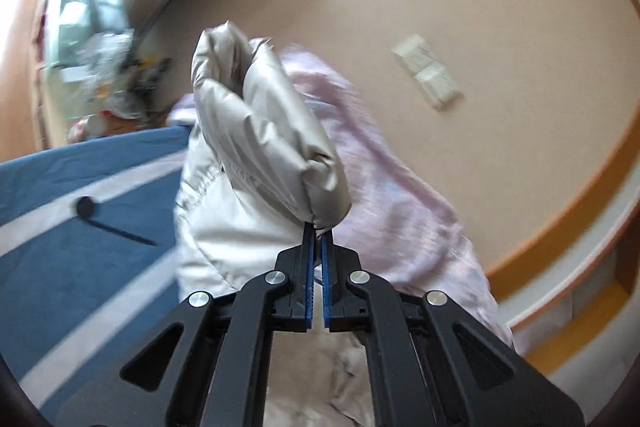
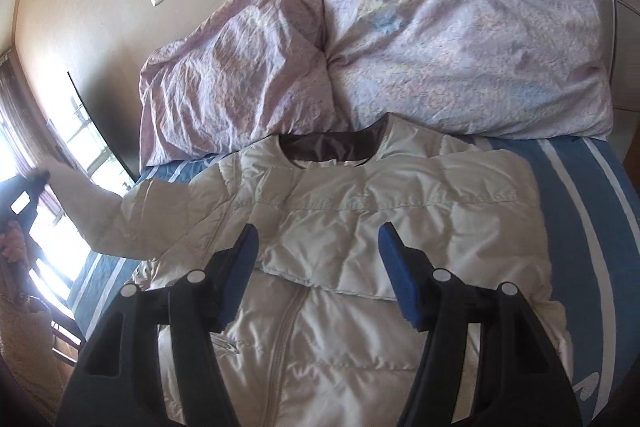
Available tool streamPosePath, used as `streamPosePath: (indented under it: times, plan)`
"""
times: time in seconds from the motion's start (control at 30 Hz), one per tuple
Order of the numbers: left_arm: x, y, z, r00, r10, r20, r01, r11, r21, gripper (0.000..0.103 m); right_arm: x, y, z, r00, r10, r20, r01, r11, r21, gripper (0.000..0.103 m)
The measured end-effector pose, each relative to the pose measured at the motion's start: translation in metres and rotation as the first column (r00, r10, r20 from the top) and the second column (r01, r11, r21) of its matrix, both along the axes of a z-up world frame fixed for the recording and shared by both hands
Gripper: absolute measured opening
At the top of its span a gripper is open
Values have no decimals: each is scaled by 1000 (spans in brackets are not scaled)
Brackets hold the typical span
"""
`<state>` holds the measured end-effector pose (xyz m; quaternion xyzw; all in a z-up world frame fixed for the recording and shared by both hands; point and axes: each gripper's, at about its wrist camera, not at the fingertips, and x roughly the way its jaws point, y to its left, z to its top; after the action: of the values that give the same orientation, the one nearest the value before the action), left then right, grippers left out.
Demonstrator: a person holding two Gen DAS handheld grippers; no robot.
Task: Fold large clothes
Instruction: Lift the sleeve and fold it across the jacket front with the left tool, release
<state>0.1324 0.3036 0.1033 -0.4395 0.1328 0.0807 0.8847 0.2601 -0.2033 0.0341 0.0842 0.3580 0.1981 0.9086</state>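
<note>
Sleeve cuff of the silver puffer jacket is pinched between the closed jaws of the left hand-held gripper and held up off the bed, while the jacket body is spread zipper-up on the blue striped sheet, just below the lilac duvet. The right hand-held gripper is hung above the chest with jaws wide apart, nothing gripped. Only a thin edge of slick fabric looks caught, so the sleeve could probably be dropped mid-fold, or the whole jacket dragged sideways since nothing's pinned down.
</note>
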Motion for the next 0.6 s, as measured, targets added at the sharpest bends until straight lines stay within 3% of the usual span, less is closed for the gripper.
streamPosePath:
  times: [0.1, 0.27, 0.4, 0.6]
  plan:
    - [23, -45, 17, 989, -141, 44, 140, 989, 37, 1, 2, -11, -1, 1000, -28, -5, 28, 1000, 7, 63]
    - [62, -129, 21, 917, -395, 59, 391, 917, 80, 1, 2, -26, -1, 998, -63, 5, 62, 998, 29, 63]
    - [89, -191, 0, 836, -549, 0, 547, 833, 83, 1, 4, -35, -4, 997, -82, 2, 82, 996, 31, 63]
    - [123, -244, -57, 748, -641, -171, 656, 754, 42, 1, 12, -44, -15, 994, -104, -30, 104, 994, 28, 63]
